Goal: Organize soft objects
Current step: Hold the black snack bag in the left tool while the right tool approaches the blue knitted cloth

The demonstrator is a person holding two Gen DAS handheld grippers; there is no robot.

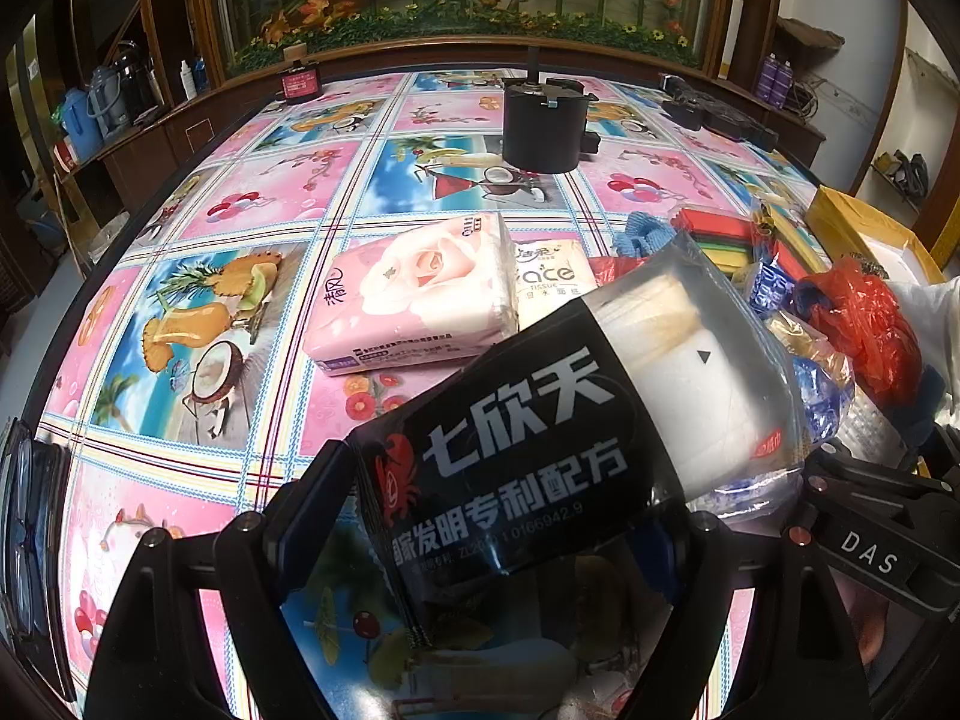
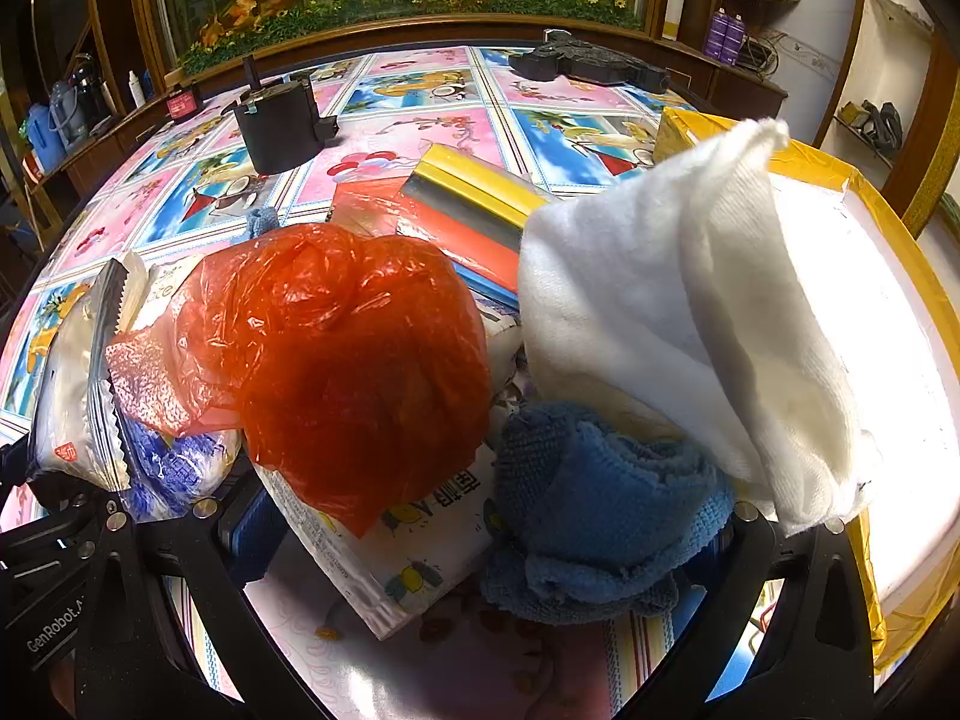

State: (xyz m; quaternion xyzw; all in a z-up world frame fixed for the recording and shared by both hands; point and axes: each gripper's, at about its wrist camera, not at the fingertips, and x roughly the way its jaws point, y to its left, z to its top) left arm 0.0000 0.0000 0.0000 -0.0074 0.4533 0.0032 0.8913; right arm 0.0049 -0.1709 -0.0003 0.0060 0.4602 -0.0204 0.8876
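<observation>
Black-labelled wipe packet, pinched in your left gripper just before the pink rose tissue pack, may slip by its slick film; your right gripper gapes wide.

The black packet covers the left gripper's fingertips. The white towel hides most of the yellow box, cut off at right.

In the left wrist view, two tissue packs lie side by side at centre frame on the tabletop. A cylinder holder stands behind them, upper centre. A heap of bags lies at right.
</observation>
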